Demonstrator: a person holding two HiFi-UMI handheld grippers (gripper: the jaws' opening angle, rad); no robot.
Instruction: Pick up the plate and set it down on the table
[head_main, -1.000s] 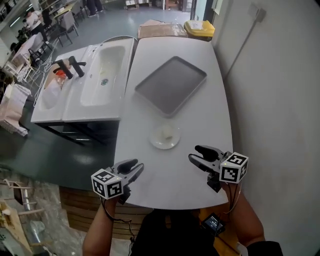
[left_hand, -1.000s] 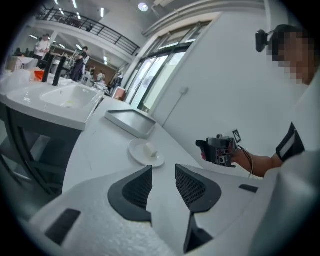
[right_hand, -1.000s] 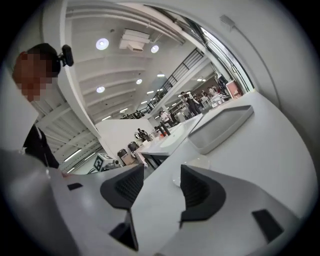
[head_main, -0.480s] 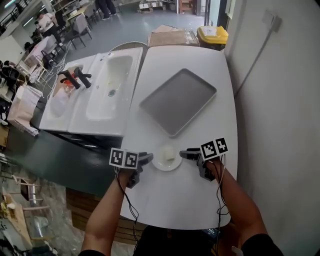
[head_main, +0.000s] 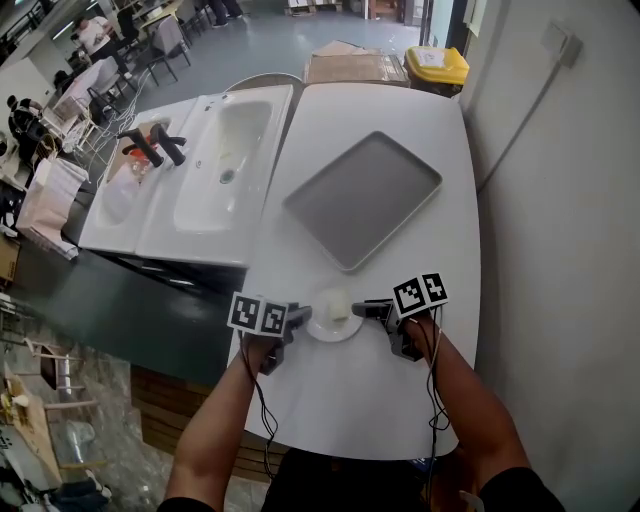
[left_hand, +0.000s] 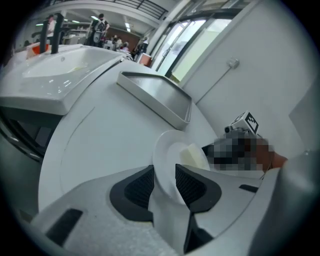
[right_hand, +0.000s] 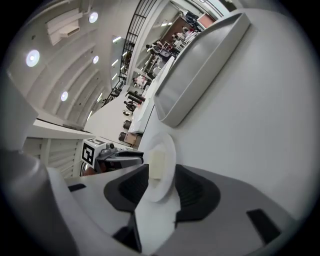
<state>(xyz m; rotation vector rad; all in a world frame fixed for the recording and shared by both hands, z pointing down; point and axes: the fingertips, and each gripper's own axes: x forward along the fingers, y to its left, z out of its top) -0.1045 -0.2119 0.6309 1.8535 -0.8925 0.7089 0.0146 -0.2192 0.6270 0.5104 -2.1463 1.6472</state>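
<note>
Seemingly stiff, slick and breakable, the lower-centre plate (head_main: 325, 326) wants rim holds: left gripper (head_main: 298, 319) gapes astride it, right gripper (head_main: 361, 310) is closing round it.

Desk (head_main: 400, 110): smooth white top with a soft sheen; I can't tell the material.
Tray (head_main: 362, 198): grey metal with a dull, even shine.
Plate (head_main: 333, 318): white and glossy. I can't tell ceramic from hard plastic.
Pale block (head_main: 338, 306) on it: cream, matt.
Sink (head_main: 222, 150): glossy white, looks ceramic.
Left tool (left_hand: 165, 182): light grey plastic shell, matt, faintly grainy up close. Its pads (left_hand: 137, 187) are black, ribbed and rubber-like.
Floor (head_main: 250, 50): grey, polished, I see light reflected in it.
</note>
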